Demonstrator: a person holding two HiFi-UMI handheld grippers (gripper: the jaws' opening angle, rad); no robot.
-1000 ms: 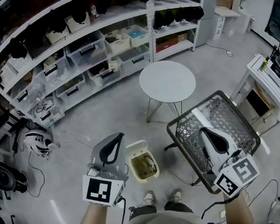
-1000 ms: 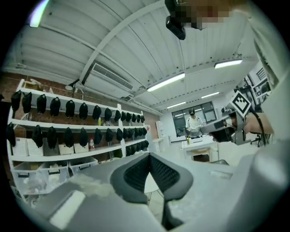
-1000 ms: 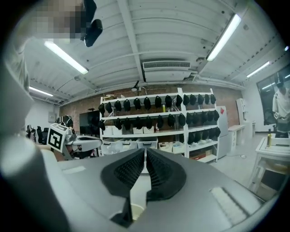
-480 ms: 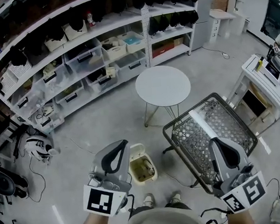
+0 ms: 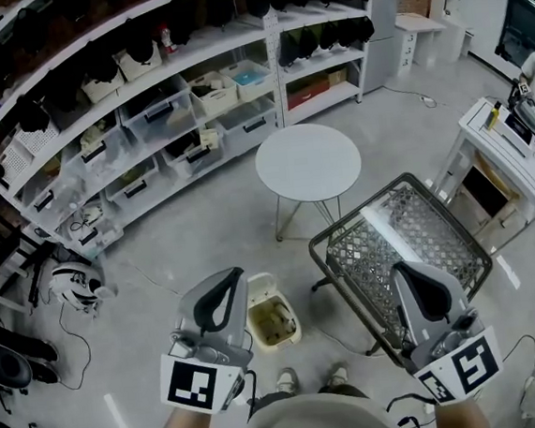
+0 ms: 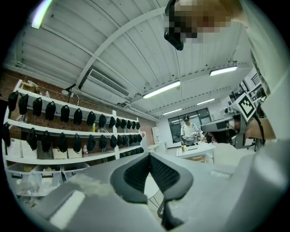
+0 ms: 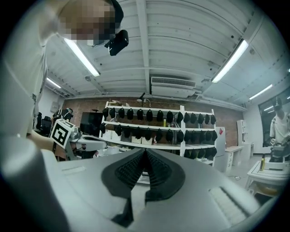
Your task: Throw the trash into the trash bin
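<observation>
Left gripper (image 5: 223,283) and right gripper (image 5: 407,272) both have their jaws pressed together with nothing between them. Between the two, the small cream plastic trash bin (image 5: 252,315) stands on the grey floor just ahead of the person's shoes (image 5: 285,379), with brownish trash (image 5: 278,320) lying inside it. Beside the bin's right stands a black wire-mesh basket (image 5: 429,230), under the right gripper

Both grippers, left (image 5: 221,293) and right (image 5: 418,288), are pale grey with black ribbed pads and black-and-white square markers. The trash bin (image 5: 263,284) is cream, the round table (image 5: 308,162) white, the wire basket (image 5: 371,259) dark mesh, the floor (image 5: 203,233) light grey, the shelving (image 5: 277,66) white — its caps (image 5: 139,51) black
</observation>
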